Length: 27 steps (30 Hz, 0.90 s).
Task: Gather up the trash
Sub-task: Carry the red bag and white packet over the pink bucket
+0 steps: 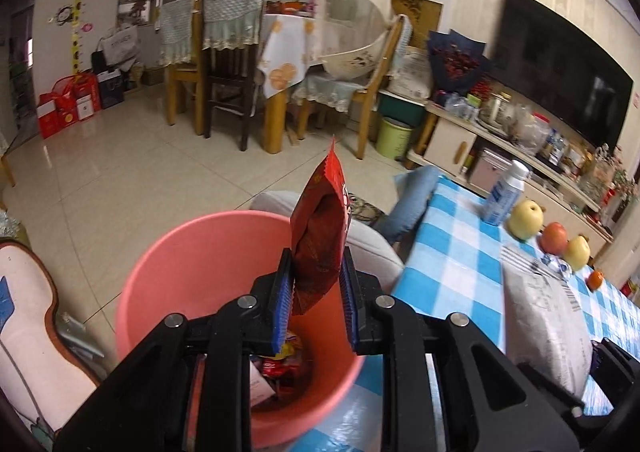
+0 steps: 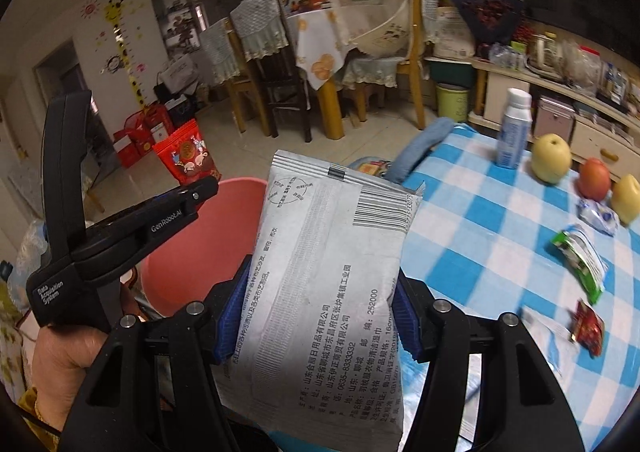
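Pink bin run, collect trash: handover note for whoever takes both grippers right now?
Left gripper: jaws shut on red snack wrapper, held over the pink bin.
Right gripper: jaws shut on grey printed pouch, beside the bin, above the table edge.
Done: some wrappers already lie in the bin.
Left: drop both items in, then fetch the green wrapper, small red wrapper and white-blue wrapper from the checked tablecloth. Fruit and bottle look like non-trash.

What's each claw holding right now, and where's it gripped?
Left claw: red snack wrapper, by its lower end. Right claw: grey packet, across its middle.
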### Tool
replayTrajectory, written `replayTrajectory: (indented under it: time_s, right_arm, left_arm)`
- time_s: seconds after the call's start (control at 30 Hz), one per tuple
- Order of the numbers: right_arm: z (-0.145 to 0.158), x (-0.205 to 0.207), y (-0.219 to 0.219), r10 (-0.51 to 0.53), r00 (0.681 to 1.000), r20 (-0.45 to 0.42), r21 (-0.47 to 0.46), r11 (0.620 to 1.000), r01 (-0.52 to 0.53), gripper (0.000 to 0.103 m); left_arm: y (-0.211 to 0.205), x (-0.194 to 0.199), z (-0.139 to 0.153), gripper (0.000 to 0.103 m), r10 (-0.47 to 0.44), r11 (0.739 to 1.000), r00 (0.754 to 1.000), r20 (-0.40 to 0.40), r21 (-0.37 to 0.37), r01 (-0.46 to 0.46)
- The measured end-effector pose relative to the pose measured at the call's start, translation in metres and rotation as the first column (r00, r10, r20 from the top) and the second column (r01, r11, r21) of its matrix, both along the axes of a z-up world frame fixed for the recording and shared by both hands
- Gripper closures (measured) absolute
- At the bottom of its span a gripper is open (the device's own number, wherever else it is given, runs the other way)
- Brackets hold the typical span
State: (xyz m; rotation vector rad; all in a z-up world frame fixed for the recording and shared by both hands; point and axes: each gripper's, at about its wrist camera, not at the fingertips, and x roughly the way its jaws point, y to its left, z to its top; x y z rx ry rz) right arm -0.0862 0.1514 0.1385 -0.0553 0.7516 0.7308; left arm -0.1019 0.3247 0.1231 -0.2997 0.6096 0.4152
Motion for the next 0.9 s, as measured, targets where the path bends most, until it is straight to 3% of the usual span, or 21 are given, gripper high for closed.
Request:
replayTrajectory:
  time_s: [0.3,0.77,0.8,0.9]
  right_arm:
    - [-0.008,0.007,0.077,0.092,0.995,0.026,-0.069,0.994,-0.09,0.041]
    - [-0.033,0.007,0.137,0.182,0.981,0.064,-0.19,0.967,-0.167,0.037]
    - [-0.035,0.008,0.138,0.182,0.982,0.06,-0.194,0.967,-0.167,0.035]
    - [-0.038,0.01,0.136,0.17,0.984,0.047,-0.185,0.97,-0.159,0.024]
  left_arm:
    - [0.039,-0.01,-0.006,0.079,0.09,0.996,0.996,-0.025,-0.001,-0.09]
    - [0.067,-0.012,-0.016,0.078,0.147,0.989,0.986,-0.08,-0.017,-0.148]
    - [0.067,-0.012,-0.016,0.074,0.153,0.988,0.985,-0.082,-0.012,-0.154]
    - [0.068,-0.012,-0.014,0.045,0.181,0.983,0.98,-0.087,0.014,-0.181]
